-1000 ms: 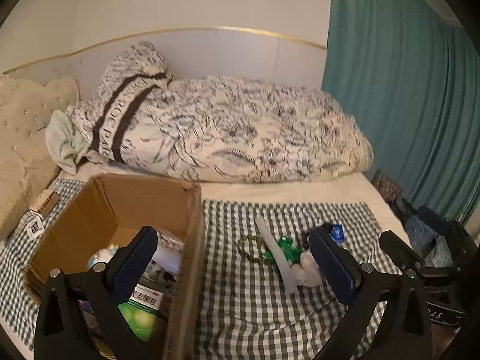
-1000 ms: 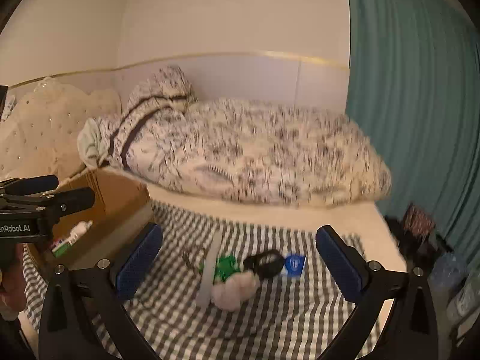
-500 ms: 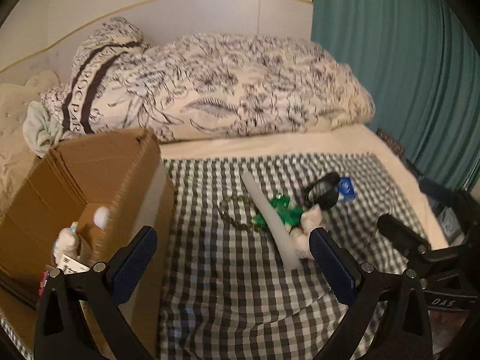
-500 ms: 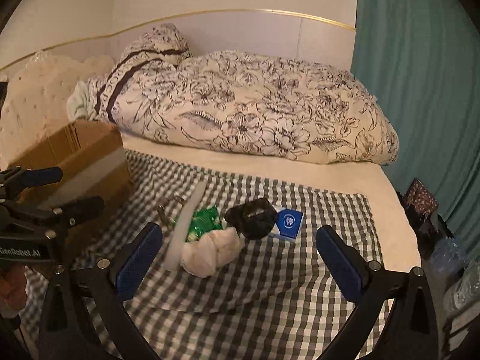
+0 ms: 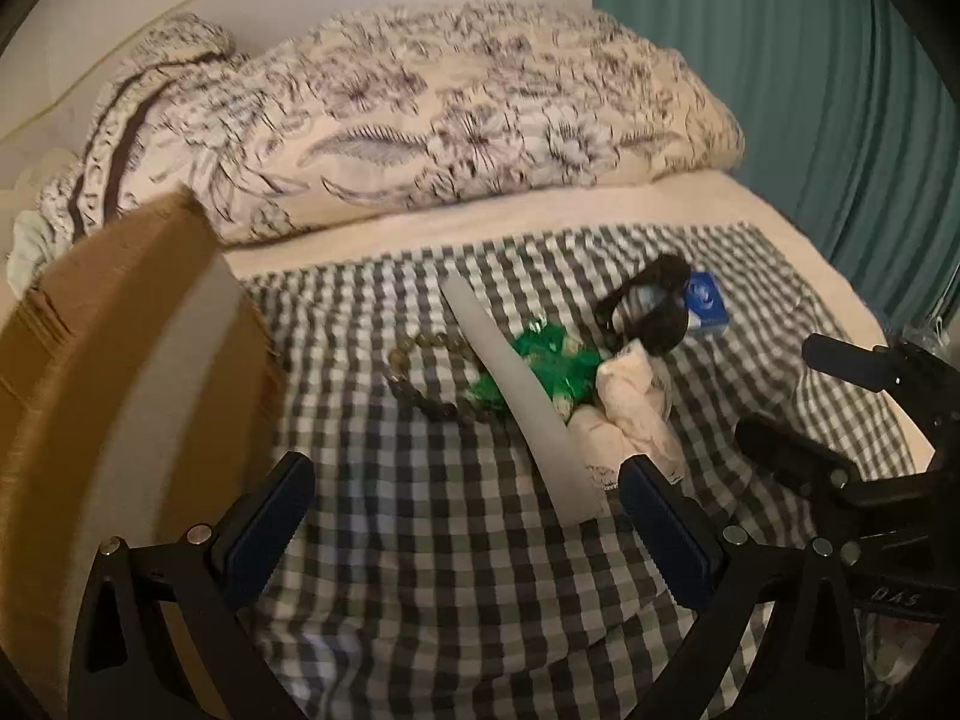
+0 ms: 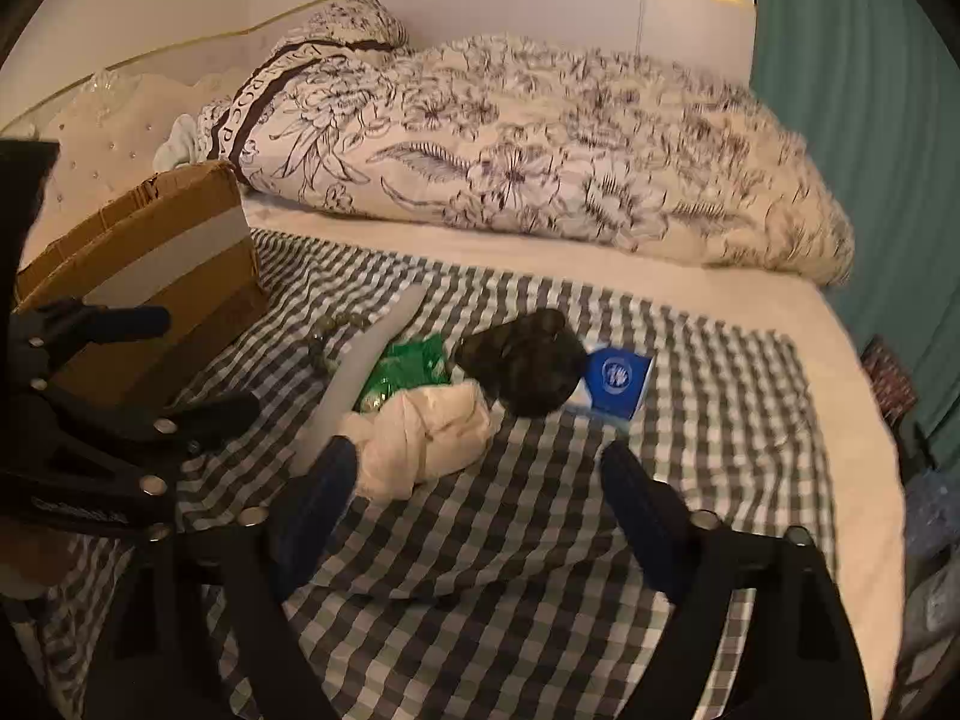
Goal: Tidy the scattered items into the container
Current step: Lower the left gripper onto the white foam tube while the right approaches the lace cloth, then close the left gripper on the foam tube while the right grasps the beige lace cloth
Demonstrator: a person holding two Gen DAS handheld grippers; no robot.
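Both tongs have been lowered toward the bed — left tongs [image 5: 462, 516] held wide open, right tongs [image 6: 480, 498] closing, nothing gripped; cream cloth bundle [image 6: 420, 438] lies mid-frame.

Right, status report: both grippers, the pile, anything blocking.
Left gripper open, empty. Right gripper empty, jaws closing, nothing between them. Cream cloth bundle, white stick, green packet loose on checked cloth; cardboard box beside. Nothing blocking.
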